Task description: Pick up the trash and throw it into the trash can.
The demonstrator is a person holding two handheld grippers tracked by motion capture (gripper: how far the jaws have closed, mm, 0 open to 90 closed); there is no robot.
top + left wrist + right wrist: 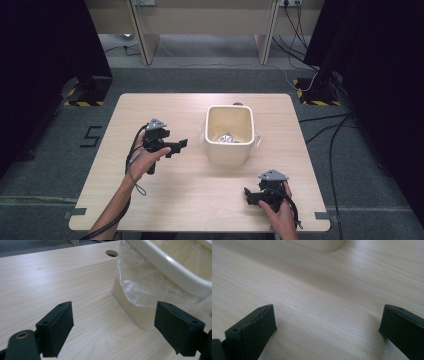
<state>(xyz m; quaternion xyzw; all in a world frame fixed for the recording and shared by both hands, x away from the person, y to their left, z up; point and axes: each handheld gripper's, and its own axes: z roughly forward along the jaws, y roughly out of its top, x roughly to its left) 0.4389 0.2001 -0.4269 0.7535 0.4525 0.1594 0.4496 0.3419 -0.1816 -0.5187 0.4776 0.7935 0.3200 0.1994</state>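
Holding both claws spread and empty, I judge the step in hand to be an approach to the cream rectangular plastic bin (229, 134) with its clear plastic liner (140, 287), which stands upright right of centre on the pale wooden table (165, 200), mouth facing up. My left gripper (176, 145) hangs left of it, aimed at its side; my right gripper (250, 196) sits near-right, low over bare wood. Something crumpled and silvery (227, 138) lies inside. I'd close in slowly toward the loose liner edge, avoiding nudging the bin. Its long axis runs vertically.
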